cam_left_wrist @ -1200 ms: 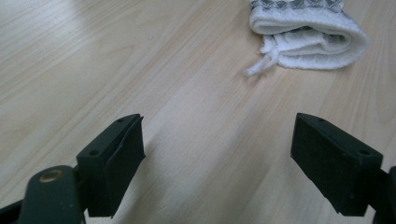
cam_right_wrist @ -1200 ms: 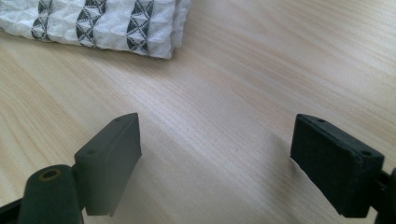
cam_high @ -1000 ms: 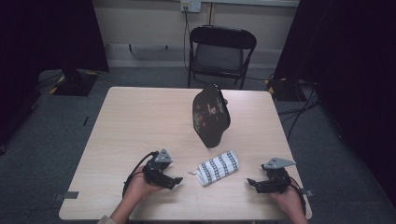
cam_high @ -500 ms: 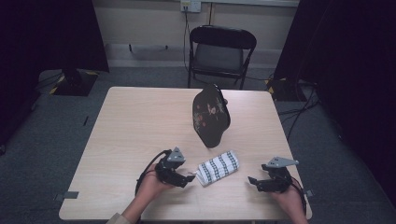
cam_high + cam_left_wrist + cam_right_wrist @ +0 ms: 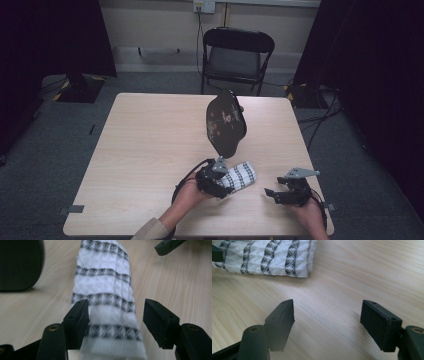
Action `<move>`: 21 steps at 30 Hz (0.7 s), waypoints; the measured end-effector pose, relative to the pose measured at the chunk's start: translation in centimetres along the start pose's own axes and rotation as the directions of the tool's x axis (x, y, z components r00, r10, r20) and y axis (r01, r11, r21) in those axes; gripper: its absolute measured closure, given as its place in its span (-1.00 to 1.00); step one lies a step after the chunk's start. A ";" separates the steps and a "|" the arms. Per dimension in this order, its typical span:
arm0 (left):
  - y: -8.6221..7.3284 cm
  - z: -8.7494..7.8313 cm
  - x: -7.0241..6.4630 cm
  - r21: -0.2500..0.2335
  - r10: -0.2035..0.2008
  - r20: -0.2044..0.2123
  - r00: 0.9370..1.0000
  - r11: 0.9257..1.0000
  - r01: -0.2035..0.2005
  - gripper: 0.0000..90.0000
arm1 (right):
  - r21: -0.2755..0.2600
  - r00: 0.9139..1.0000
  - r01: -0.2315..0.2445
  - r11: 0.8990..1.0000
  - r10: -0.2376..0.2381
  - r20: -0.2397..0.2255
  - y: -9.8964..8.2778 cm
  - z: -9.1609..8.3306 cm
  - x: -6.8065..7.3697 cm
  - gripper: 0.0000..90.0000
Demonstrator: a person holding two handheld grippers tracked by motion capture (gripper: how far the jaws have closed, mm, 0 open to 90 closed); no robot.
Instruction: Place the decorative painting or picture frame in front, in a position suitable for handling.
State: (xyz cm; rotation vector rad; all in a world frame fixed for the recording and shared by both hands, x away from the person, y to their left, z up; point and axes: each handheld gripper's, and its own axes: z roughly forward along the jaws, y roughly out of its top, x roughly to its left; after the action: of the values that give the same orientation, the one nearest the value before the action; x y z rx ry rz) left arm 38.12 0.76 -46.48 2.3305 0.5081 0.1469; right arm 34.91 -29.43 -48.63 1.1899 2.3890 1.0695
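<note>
The folded cloth (image 5: 107, 302) lies flat on the table (image 5: 150, 150), near edge, centre-right. It is straddled at its near end by the left gripper (image 5: 116, 317); the jaws have just been closing, but gaps to the fabric are seen on both sides, so nothing is clamped yet. Likely risk: only the top ply gets pinched, or the fold is bunched and dragged as the jaws slide in. The right gripper (image 5: 327, 320) is held spread over bare wood, right of the cloth, its jaws also just closing with nothing between them. The black fan-shaped plaque (image 5: 226, 124) stands upright just beyond the cloth; it could be knocked over if the cloth is lifted forward. A folding chair (image 5: 237, 55) stands well beyond the table.
</note>
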 end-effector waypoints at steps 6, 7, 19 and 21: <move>0.9 1.6 -0.2 0.067 0.026 -0.013 1.000 0.997 -0.025 -0.12 | -0.009 1.000 -0.024 1.000 0.024 -0.012 0.1 -0.1 0.0 -0.31; 0.9 1.8 -0.2 0.072 0.017 -0.025 1.000 0.997 -0.016 -0.12 | -0.009 1.000 -0.023 1.000 0.023 -0.011 0.2 -0.1 0.0 -0.29; 1.0 2.2 -0.5 0.117 0.057 -0.042 0.998 0.992 -0.051 0.01 | -0.016 1.000 -0.020 1.000 0.020 0.010 0.7 -0.2 0.5 -0.12; 1.0 2.2 -0.8 0.122 0.047 -0.052 0.998 0.992 -0.040 0.06 | -0.039 0.999 -0.054 0.998 0.054 -0.003 0.9 -0.3 0.5 -0.08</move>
State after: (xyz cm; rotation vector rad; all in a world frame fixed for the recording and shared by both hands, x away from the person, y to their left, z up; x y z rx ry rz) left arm 38.31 -1.64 -47.36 2.4623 0.5063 0.2068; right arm 34.97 -28.89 -47.74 1.2473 2.3387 1.1285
